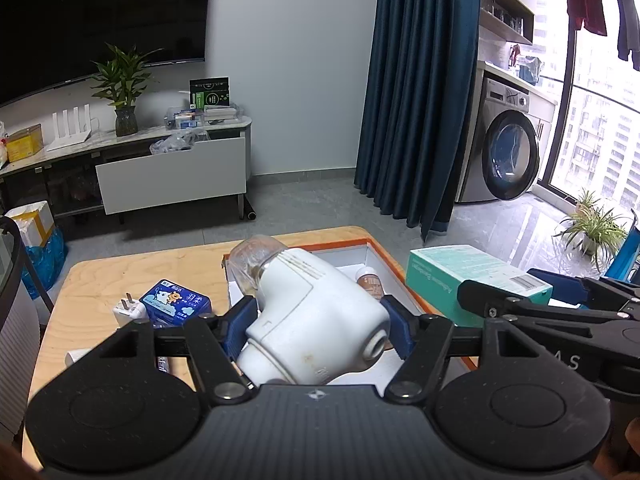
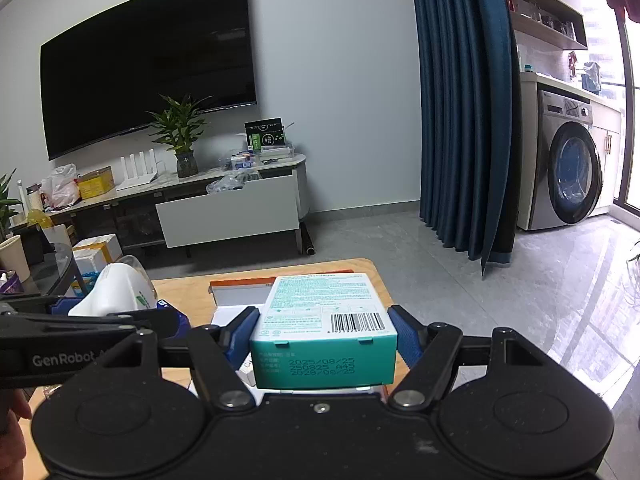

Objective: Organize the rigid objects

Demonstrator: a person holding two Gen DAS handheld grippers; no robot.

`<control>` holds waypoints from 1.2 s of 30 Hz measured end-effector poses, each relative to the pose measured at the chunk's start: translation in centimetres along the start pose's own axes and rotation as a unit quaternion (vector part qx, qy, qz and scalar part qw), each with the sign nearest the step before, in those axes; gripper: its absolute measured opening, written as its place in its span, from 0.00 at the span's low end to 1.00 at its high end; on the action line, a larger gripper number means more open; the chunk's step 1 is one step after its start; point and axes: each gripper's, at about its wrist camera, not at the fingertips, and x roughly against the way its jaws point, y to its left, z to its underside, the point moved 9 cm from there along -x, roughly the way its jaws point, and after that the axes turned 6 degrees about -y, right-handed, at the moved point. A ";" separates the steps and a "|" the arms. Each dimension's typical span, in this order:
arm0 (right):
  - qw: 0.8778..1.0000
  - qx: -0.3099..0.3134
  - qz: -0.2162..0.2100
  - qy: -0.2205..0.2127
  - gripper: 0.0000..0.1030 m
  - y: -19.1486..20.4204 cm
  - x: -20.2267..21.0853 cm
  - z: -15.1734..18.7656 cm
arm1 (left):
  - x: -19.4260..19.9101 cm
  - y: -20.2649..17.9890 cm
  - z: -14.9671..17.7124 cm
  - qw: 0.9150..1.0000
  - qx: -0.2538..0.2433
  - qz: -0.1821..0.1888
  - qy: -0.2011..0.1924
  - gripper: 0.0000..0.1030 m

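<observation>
My left gripper (image 1: 318, 326) is shut on a white handheld device with a clear cap (image 1: 312, 312), held above the open orange-rimmed white box (image 1: 372, 254) on the wooden table (image 1: 120, 276). A small brown bottle (image 1: 370, 280) lies inside that box. My right gripper (image 2: 322, 334) is shut on a teal and white carton (image 2: 326, 320), held above the table's right side; the carton also shows in the left wrist view (image 1: 472, 276). The white device also shows at the left of the right wrist view (image 2: 116, 288).
A blue tissue pack (image 1: 176, 302) and a white plug adapter (image 1: 130, 312) lie on the table's left part. Beyond the table are a TV cabinet (image 2: 228, 208) with an open drawer, blue curtains (image 2: 464, 120) and a washing machine (image 2: 568, 172).
</observation>
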 end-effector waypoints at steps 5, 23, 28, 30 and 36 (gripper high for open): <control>1.000 0.002 -0.003 0.000 0.81 0.3 0.0 -0.1 | 0.1 0.3 0.0 1.000 0.005 -0.003 0.000 0.67; 1.000 0.005 -0.009 0.002 0.81 1.0 0.1 -0.1 | 0.4 1.0 0.2 1.000 0.012 -0.007 0.001 0.67; 1.000 0.004 -0.010 0.004 0.81 1.1 -0.1 -0.1 | 0.3 1.1 0.2 1.000 0.015 -0.008 0.002 0.67; 1.000 0.004 -0.009 0.004 0.81 1.0 -0.2 0.0 | 0.3 1.1 0.2 1.000 0.016 -0.008 0.002 0.67; 1.000 0.004 -0.009 0.004 0.81 1.0 -0.3 0.2 | 0.3 1.3 0.2 1.000 0.017 -0.008 0.002 0.67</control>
